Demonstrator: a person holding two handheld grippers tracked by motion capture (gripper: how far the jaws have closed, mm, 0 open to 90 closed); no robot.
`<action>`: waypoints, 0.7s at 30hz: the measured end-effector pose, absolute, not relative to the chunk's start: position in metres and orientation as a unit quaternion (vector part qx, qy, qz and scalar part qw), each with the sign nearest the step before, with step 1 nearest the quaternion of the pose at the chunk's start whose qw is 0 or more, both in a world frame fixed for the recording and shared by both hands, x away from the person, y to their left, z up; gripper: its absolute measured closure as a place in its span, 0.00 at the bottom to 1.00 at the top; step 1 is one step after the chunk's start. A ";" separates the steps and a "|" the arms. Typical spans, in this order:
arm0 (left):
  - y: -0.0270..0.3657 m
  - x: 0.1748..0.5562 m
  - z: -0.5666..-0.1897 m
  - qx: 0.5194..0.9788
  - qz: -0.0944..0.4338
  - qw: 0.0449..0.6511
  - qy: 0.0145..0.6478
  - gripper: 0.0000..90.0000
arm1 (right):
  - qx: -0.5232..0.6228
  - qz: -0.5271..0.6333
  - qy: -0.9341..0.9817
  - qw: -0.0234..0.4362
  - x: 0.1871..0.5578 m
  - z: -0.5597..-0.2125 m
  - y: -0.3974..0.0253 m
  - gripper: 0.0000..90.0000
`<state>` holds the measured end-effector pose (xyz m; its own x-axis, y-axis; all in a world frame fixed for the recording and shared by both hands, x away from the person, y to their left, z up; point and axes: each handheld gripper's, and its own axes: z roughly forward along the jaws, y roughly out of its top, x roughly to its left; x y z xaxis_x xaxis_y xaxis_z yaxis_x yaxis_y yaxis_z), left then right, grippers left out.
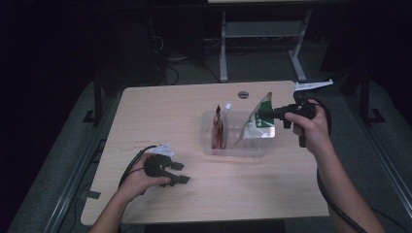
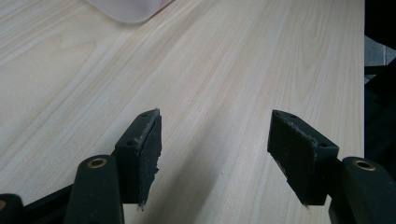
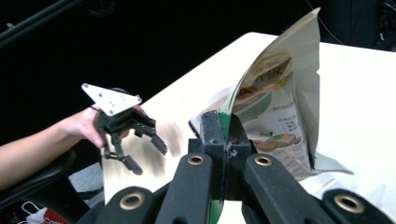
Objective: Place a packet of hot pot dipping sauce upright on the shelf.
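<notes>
Packing half done: red packet point(image 1: 219, 130) stands in my clear bin point(image 1: 233, 150), right gripper point(image 1: 263, 114) clamps green pouch point(image 1: 260, 124) at its 3 o'clock end, left gripper point(image 1: 180, 173) idles agape at 7 o'clock.

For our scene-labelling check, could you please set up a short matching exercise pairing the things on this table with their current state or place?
Things:
1. left gripper
2. right gripper
3. red packet
4. clear tray

States or places:
A. stands upright inside the tray
B. shut on the green and white pouch
C. open, low over bare wood
D. sits on the table, holding packets

Pairs: 1-C, 2-B, 3-A, 4-D
</notes>
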<state>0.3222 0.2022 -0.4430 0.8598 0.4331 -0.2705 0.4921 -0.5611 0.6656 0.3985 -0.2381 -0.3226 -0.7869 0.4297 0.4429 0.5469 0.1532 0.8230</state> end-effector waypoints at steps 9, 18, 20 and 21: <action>0.203 0.322 -0.444 0.883 -0.039 0.388 0.263 0.38 | -0.324 -0.556 -0.764 0.047 0.407 -0.320 -0.238 1.00; 0.202 0.322 -0.444 0.883 -0.041 0.386 0.264 0.38 | -0.320 -0.548 -0.772 0.045 0.410 -0.320 -0.232 1.00; 0.202 0.322 -0.444 0.883 -0.042 0.386 0.264 0.38 | -0.316 -0.546 -0.774 0.051 0.412 -0.322 -0.226 1.00; 0.202 0.322 -0.444 0.883 -0.041 0.385 0.263 0.38 | -0.315 -0.544 -0.776 0.053 0.413 -0.323 -0.223 1.00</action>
<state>0.3218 0.2022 -0.4439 0.8580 0.4332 -0.2759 0.4969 -0.5644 0.6592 0.4126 -0.2232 -0.3233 -0.7958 0.4313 0.4250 0.5464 0.2089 0.8111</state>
